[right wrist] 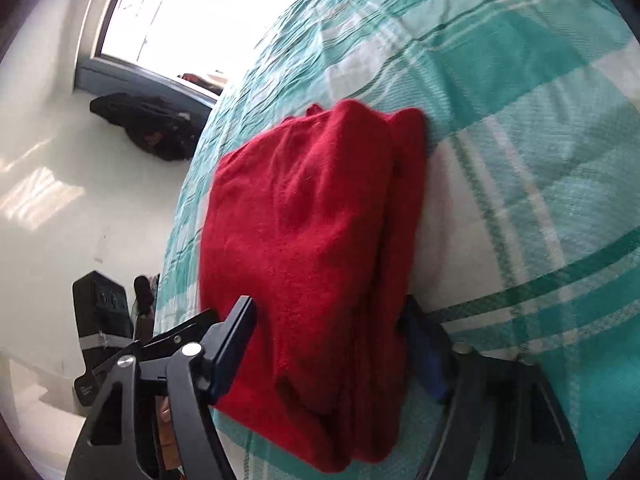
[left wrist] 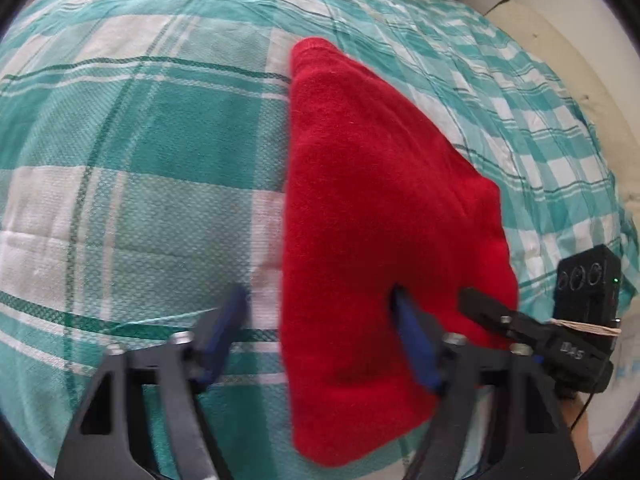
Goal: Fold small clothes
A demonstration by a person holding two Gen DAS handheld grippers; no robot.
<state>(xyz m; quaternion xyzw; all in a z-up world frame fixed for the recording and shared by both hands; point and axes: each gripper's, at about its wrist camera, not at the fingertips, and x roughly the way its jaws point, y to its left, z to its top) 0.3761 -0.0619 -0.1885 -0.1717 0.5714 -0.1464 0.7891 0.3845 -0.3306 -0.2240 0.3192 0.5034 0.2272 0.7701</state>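
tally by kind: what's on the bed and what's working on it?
Red garment, folded, on the bed: 1
Teal-and-white checked bedspread: 1
Grippers: 2, the left gripper and the right gripper, each straddling an edge of the garment
Total: 4

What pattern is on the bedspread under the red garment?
Teal-and-white plaid with thin dark green lines on the bedspread; clearest in the left wrist view.

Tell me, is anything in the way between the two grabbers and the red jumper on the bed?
Nothing visible is. The red jumper lies folded on the checked bedspread, and both the left gripper and the right gripper are already at its near edge, straddling the cloth, with no other thing between.
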